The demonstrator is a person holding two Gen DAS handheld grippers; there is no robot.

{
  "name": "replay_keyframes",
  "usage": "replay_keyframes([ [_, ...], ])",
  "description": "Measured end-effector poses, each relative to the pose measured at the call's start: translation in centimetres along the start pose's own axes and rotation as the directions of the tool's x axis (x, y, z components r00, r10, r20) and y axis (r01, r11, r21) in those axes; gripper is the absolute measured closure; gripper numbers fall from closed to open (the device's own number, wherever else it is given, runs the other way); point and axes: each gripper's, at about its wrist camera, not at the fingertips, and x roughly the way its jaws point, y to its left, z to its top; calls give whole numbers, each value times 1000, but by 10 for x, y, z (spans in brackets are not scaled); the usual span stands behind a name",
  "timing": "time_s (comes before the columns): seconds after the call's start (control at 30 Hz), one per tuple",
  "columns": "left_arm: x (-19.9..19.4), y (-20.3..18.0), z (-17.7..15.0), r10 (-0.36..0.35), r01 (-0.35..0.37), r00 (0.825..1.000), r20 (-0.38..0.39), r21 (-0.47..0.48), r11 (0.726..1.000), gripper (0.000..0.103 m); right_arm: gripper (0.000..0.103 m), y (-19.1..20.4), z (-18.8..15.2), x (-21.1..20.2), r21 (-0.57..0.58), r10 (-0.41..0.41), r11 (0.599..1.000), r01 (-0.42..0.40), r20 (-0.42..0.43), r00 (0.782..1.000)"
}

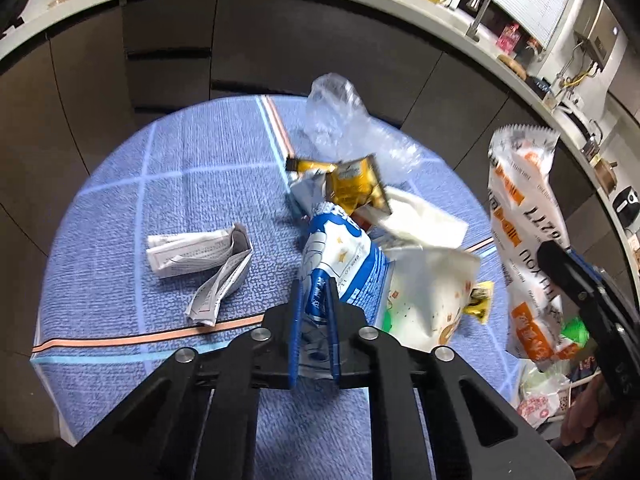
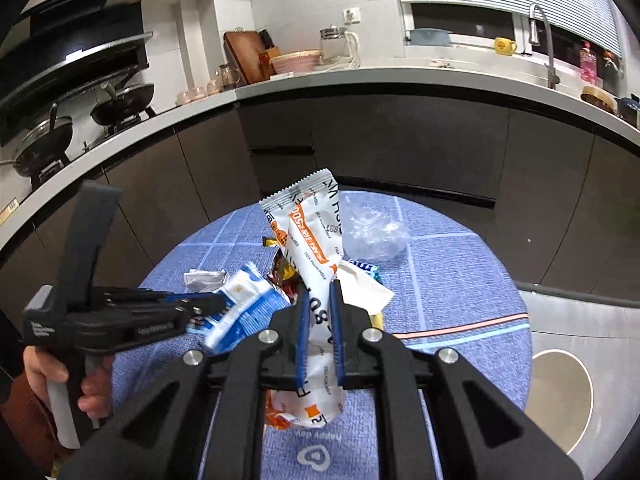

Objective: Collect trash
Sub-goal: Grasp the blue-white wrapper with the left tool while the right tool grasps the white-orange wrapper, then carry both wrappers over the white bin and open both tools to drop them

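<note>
At lower centre of each wrist view, thin, crinkly, slippery wrappers: blue-and-white foil snack bag point(image 1: 340, 256) pinched by left gripper point(image 1: 315, 300), long white-and-orange wrapper point(image 2: 316, 248) clamped mid-length by right gripper point(image 2: 320, 300), best gripped on flattened film.

left tool point(image 1: 314, 312): clamped, angled down | right tool point(image 2: 320, 312): clamped, raised | hand point(image 2: 60, 380): grips handle

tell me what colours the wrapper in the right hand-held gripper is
White with orange patches and dark lettering: the wrapper shows best in the right wrist view.
</note>
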Motion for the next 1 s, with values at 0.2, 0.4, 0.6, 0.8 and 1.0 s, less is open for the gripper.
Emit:
replay_keyframes([
  [0.2,-62,-23,3,13,-20,990,140,49,999,97,92,-17,-1,-35,35,-24,999,22,71,997],
  [0.4,-92,-63,11,-66,46,978,196,104,993,97,92,-48,-10,-71,82,-95,993,86,119,988],
  [0.6,-75,-132,17,-169,133,974,150,225,965,97,92,-105,-43,-102,184,-235,959,216,86,968],
  [0.8,-23,-211,17,-273,246,961,38,327,912,97,92,-172,-95,-112,310,-348,888,340,-31,937],
  [1.0,35,-282,11,-326,327,943,-69,382,864,97,92,-216,-136,-98,383,-366,839,385,-125,922],
])
